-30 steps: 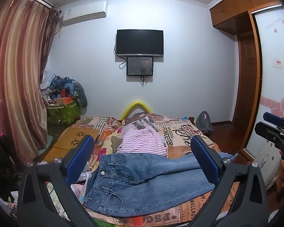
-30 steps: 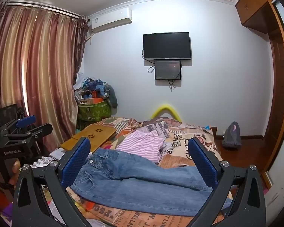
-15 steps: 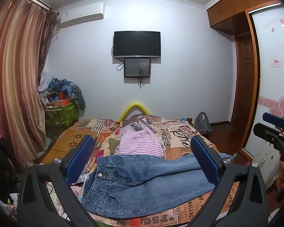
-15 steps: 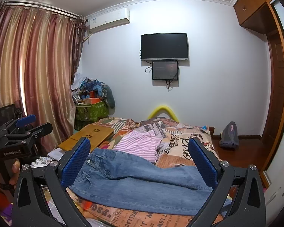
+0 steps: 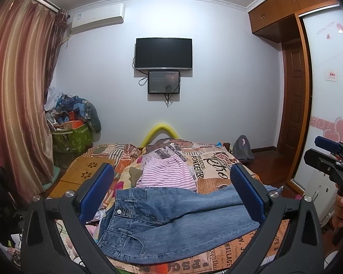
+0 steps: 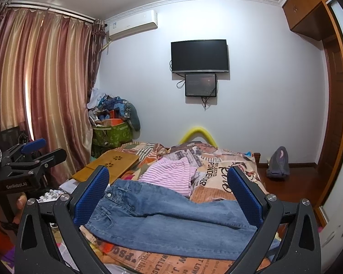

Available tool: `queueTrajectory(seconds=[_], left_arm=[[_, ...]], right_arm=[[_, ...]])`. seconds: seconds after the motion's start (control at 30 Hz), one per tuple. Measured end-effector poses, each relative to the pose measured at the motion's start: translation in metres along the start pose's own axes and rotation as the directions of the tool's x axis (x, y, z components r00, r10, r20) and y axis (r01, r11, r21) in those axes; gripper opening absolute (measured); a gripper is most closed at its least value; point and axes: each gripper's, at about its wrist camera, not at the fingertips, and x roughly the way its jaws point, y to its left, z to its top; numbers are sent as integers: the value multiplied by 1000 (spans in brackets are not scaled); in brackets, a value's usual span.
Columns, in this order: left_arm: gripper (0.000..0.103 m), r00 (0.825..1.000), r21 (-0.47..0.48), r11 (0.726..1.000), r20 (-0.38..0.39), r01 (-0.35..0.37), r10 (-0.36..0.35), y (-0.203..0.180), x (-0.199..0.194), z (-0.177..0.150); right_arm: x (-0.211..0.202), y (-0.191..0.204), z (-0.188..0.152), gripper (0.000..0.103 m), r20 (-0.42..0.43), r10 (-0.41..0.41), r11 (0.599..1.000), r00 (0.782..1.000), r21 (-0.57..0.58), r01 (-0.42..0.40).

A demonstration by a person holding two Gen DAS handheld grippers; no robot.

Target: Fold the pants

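Two black gripper frames, left gripper (image 5: 171,191) and right gripper (image 6: 169,191), each with triangular cut-outs in the arms and silver round-head screws at the pivots. Fingers lined with blue dimpled pads (image 6: 92,195) on the inner faces. White "GenRobot.AI" lettering on the black body of the left unit in the right wrist view; bare skin of a hand (image 5: 339,212) at the right edge, no sleeve discernible.
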Motion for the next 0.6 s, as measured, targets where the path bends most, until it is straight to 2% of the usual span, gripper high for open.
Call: queueTrajectory(seconds=[0.6], left_arm=[[103, 1000, 2, 1000, 1, -4, 4, -1, 1, 0]], right_arm=[[0, 2, 5, 103, 2, 18, 1000, 1000, -2, -18]])
